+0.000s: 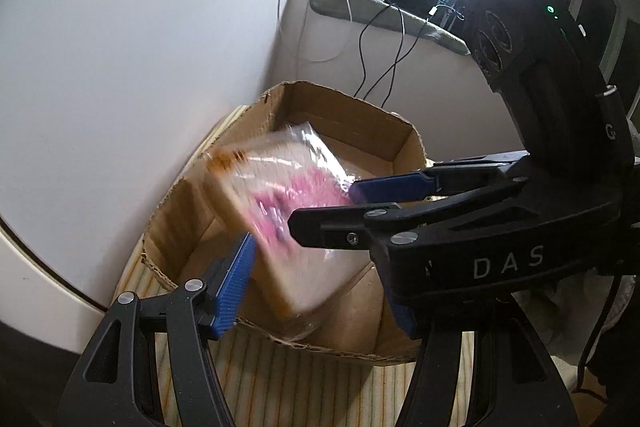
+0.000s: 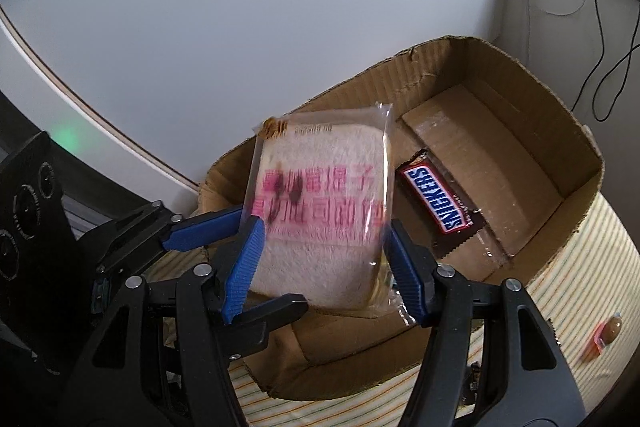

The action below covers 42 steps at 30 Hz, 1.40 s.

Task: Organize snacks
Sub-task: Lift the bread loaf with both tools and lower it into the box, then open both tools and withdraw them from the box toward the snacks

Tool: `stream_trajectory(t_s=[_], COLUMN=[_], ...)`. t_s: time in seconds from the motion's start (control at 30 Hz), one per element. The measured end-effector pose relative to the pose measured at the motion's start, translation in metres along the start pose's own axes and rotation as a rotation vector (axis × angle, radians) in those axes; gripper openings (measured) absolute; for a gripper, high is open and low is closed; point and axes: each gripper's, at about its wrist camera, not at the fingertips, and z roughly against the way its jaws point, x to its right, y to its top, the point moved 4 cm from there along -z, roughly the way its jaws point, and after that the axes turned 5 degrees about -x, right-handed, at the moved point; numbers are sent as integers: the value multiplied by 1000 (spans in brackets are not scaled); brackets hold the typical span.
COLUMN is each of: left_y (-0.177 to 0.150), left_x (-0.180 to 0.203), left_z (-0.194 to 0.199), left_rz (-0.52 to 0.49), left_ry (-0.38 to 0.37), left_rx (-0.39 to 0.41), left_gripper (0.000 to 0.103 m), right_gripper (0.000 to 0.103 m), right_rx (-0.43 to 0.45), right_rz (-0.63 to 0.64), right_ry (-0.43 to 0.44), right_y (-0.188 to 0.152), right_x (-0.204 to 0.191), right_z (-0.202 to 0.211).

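Lowering the bread packet (image 2: 320, 211) over the box (image 2: 560, 131), both claws (image 2: 324, 263) (image 1: 316, 267) clamped on it; next, release beside the chocolate bar (image 2: 440, 203)

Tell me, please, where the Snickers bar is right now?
In the right wrist view, the Snickers bar lies on the cardboard box floor, just right of the bagged bread.

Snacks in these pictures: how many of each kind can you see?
Wrapped bread slice: 1
Snickers bar: 1
Small orange wrapped sweet, outside the cardboard box: 1
Total: 3
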Motion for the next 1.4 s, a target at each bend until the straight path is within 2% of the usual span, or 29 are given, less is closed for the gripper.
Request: stream_trajectory(t_s=[0.07,0.1,0.4,0.6,0.73,0.87,0.9,1.17,1.4], left_y=[-1,0,0,-5,-12,-21,-23,-48,-69], left_x=[1,2,7,21,39,60,66,109,142], left_z=[3,4,19,36,44,44,43,22,1], left_rz=[-2,-6,-18,-63,-94,-126,-133,-180,-242], left_ry=[6,11,12,-11,-44,-84,-95,-192,-239], left_rx=[5,9,40,63,75,66,60,-21,-106], left_gripper=[60,60,60,60,60,60,60,60,60], right_gripper=[75,75,76,76,77,91,91,91,90], right_rx=[14,20,69,110,178,220,227,226,224], right_rz=[-1,-4,-26,-49,-117,-186,-194,-266,-289], right_ry=[-18,-19,-56,-124,-144,-122,-127,-267,-276], right_y=[1,1,-7,-35,-60,-95,-104,-181,-227], right_x=[0,2,16,37,60,84,89,126,143], right_z=[3,5,31,63,88,116,123,157,163])
